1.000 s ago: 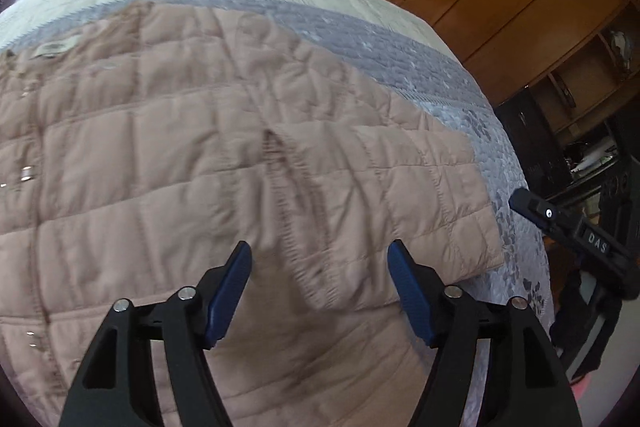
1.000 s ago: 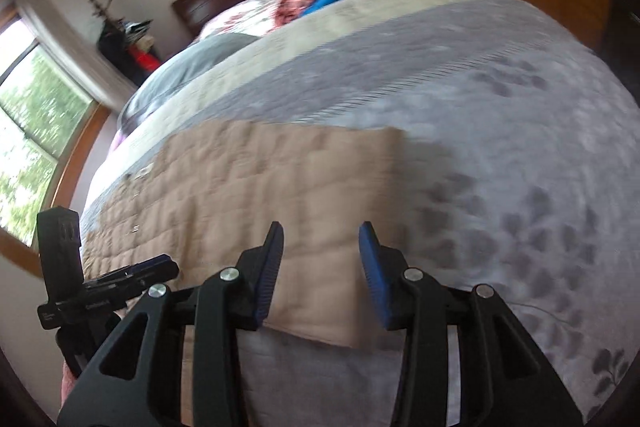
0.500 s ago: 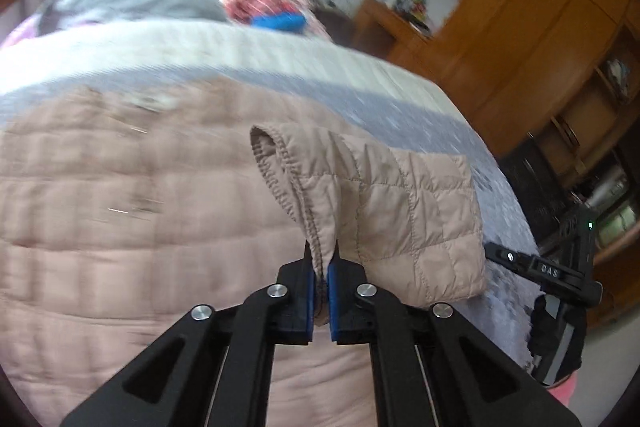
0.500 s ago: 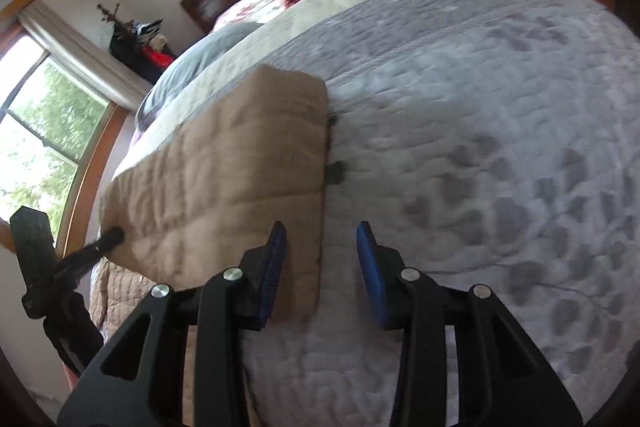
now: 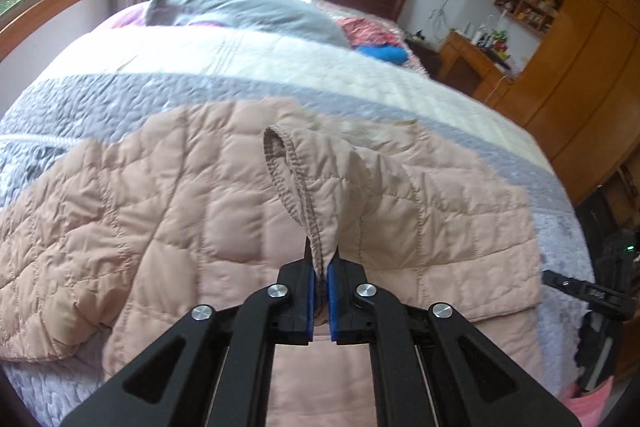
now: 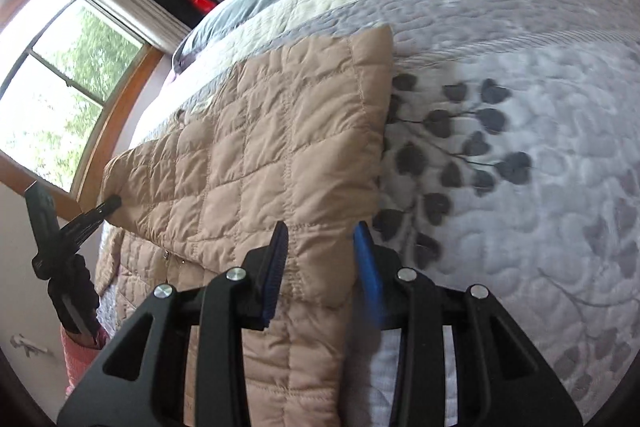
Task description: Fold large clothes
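A large beige quilted jacket (image 5: pixel 192 211) lies spread on the bed. My left gripper (image 5: pixel 320 267) is shut on the jacket's sleeve cuff (image 5: pixel 292 183) and holds the sleeve lifted over the jacket body. In the right wrist view the jacket (image 6: pixel 260 155) shows a folded panel raised on its left by the left gripper (image 6: pixel 108 205). My right gripper (image 6: pixel 320 247) is open, its jaws astride the panel's near corner without pinching it.
The bed has a grey and cream quilted bedspread (image 6: pixel 500 107) with a leaf print. A grey pillow (image 5: pixel 248 11) and loose clothes (image 5: pixel 372 35) lie near the headboard. Wooden wardrobes (image 5: pixel 580 47) stand to the right, windows (image 6: pixel 60 99) to the left.
My left gripper closed on the sleeve cuff and lifted it up and across the jacket. My right gripper moved in toward the folded panel's corner and stayed open.
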A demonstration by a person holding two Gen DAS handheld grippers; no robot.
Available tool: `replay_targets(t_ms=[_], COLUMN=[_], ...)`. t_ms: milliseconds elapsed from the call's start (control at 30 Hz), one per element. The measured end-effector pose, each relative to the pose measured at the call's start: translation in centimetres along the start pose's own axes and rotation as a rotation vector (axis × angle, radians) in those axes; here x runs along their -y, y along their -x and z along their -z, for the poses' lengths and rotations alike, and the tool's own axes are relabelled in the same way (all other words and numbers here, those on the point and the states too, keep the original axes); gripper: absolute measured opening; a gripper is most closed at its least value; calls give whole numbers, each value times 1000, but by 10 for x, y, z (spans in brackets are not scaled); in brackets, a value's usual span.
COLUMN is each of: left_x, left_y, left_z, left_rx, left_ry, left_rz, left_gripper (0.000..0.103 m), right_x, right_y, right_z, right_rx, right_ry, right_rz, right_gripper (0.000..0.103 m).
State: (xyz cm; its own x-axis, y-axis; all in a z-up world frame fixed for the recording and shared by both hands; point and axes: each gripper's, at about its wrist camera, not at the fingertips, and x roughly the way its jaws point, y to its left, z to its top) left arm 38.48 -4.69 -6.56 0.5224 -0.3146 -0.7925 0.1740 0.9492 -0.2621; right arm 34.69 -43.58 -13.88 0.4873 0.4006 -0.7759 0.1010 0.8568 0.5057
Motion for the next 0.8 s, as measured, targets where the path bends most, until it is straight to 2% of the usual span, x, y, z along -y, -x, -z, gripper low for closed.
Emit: replay_targets(t_ms=[167, 367, 467, 500, 533, 567, 633, 700, 800], left_x=[-17, -7, -8, -9, -8, -1, 16, 42, 67], left_y=[-37, -50, -37, -24, -9, 3, 15, 15, 1], left_z=[15, 23, 16, 14, 14, 13, 13, 16, 22], left_rx=[-94, -91, -89, -53, -6, 26, 37, 12, -26], left_ry=[13, -54, -15, 6, 10, -6, -39, -77, -127], left_rz=[-32, -94, -123, -137, -149, -155, -129, -127, -109], left_gripper=[7, 14, 33, 41, 42, 42, 42, 42, 42], right_x=[-8, -7, -23, -31, -39, -46, -67, -89, -111], right_y=[-19, -31, -23, -11, 0, 8, 20, 15, -13], right_z=[2, 3, 2, 2, 3, 2, 2, 3, 7], right_rx=[-46, -75, -59, -28, 7, 31, 59, 26, -39], right_ry=[35, 39, 48, 66, 87, 102, 141, 169, 191], right_rz=[120, 160, 188, 205, 222, 232, 216, 185, 194], right_gripper=[34, 36, 38, 38, 38, 38, 38, 38, 37])
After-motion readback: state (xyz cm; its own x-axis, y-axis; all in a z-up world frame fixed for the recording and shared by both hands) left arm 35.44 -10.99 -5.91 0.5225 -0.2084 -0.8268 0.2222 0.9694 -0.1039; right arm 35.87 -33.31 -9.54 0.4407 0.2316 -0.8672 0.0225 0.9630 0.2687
